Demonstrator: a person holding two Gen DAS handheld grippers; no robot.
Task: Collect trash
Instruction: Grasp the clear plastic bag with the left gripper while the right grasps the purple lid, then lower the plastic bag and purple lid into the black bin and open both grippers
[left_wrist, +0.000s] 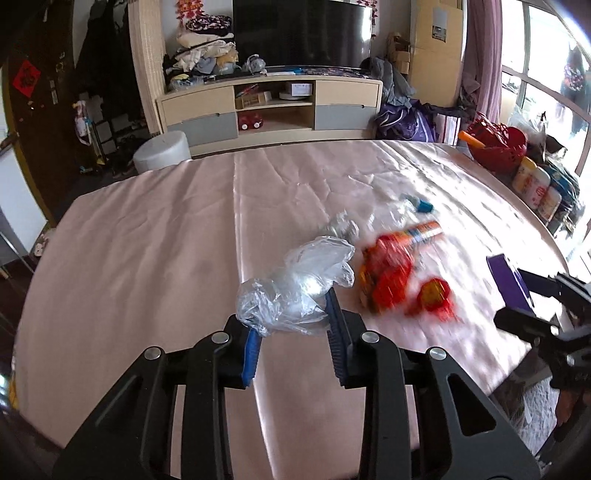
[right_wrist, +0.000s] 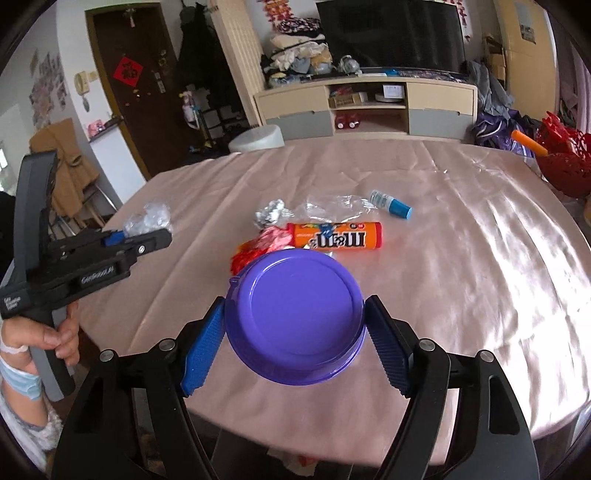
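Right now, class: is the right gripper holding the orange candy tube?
No: the right gripper clamps the purple bowl, while the orange candy tube lies on the table beyond it.

Daylight from the window (left_wrist: 535, 74) on my right, blown out to white. Strong glare on the satin tablecloth (left_wrist: 147, 240), worst on its right half in both views. Left wrist view has motion blur: red wrappers (left_wrist: 388, 273) and orange tube (left_wrist: 424, 230) smeared, the clear plastic bag (left_wrist: 295, 291) sharp. Right wrist view crisp; I can read the lettering on the tube. Door (right_wrist: 125, 92) side of the room dim. Heavy fisheye bending, dark vignette in the corners. Shadows soft.
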